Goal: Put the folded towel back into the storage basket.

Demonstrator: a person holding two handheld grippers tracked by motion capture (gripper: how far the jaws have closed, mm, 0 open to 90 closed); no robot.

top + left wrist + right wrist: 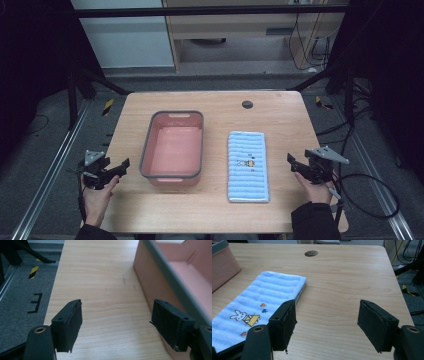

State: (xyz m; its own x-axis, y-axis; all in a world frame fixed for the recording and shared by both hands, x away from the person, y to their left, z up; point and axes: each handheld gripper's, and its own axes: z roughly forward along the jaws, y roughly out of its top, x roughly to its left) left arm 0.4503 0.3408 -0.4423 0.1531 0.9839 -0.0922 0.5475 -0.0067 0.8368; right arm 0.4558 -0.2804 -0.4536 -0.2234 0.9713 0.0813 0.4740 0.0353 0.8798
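A pink rectangular basin with a grey rim (146, 145) stands left of the table's middle, and nothing lies in it. To its right a folded light-blue striped towel (247, 165) with a small rabbit picture lies flat. My left gripper (116, 167) hovers at the table's left edge, open, its jaws wide with bare wood between them (116, 322); the basin's wall (150, 275) is just to its right. My right gripper (291, 161) is held near the right edge, open and empty (327, 325), with the towel (262, 300) to its left.
A wooden table (215, 205) bears both things. A small dark round hole (247, 104) sits near the far edge. Metal rails, black frame struts and cables lie on the grey floor around the table, with yellow-black tape marks at both sides.
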